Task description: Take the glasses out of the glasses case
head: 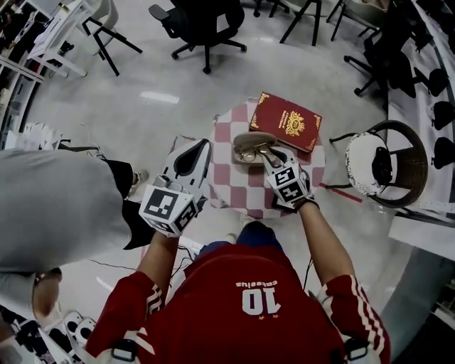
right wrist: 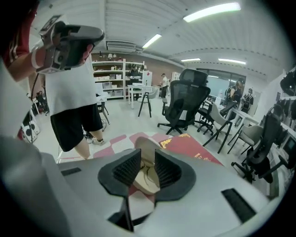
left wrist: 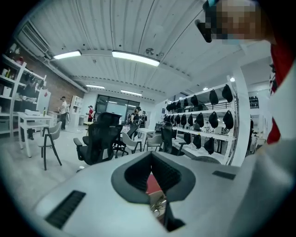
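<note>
An open beige glasses case (head: 252,140) lies on a small table with a red-and-white checked cloth (head: 226,174). The glasses (head: 247,155) rest inside it. My right gripper (head: 270,155) is at the case's right side, its jaws closed narrowly on the glasses. In the right gripper view the case (right wrist: 147,183) shows between the jaws of that gripper (right wrist: 147,159), with the lid standing up behind. My left gripper (head: 200,148) hovers above the table's left part, shut and holding nothing. Through the left gripper (left wrist: 151,159) I glimpse the glasses (left wrist: 158,203) below.
A red book with gold print (head: 288,122) lies on the table behind the case. A wicker chair with a white cushion (head: 384,163) stands to the right. A person in grey (head: 57,206) stands close on the left. Office chairs (head: 202,21) are further off.
</note>
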`<state>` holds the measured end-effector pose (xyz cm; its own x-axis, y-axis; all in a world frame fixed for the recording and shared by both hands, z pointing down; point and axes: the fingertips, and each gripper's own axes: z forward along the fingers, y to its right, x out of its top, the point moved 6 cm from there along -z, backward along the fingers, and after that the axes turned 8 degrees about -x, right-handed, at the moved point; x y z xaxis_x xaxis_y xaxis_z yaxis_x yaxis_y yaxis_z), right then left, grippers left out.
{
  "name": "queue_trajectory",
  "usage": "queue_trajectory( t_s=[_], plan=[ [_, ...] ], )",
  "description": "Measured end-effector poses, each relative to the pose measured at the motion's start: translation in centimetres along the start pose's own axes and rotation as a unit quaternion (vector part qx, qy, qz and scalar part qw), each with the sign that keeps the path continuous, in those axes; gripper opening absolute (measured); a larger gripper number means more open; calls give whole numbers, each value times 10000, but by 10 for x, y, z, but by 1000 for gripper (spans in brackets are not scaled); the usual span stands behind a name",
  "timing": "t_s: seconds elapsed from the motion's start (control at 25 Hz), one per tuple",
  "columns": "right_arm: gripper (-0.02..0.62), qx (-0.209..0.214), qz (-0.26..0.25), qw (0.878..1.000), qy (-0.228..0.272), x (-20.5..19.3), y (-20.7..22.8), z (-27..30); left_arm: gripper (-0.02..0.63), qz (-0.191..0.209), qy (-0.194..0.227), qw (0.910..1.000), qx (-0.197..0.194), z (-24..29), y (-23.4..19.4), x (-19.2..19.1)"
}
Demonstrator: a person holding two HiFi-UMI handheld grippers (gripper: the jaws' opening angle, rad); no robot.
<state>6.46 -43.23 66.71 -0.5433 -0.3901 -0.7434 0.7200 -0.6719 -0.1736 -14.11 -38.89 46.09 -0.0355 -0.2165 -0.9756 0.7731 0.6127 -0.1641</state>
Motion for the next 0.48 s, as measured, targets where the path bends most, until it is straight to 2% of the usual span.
queue_trajectory(
  t_s=[0.28, 0.48],
  plan=[
    [87, 244, -535, 9977, -336, -17, -1, 59, 6, -141, -241, 9996, 71, 21, -20, -18],
    [91, 439, -1222, 9895, -634, -27, -3, 88, 6, -280, -398, 9988, 95, 31, -31, -29]
  ],
)
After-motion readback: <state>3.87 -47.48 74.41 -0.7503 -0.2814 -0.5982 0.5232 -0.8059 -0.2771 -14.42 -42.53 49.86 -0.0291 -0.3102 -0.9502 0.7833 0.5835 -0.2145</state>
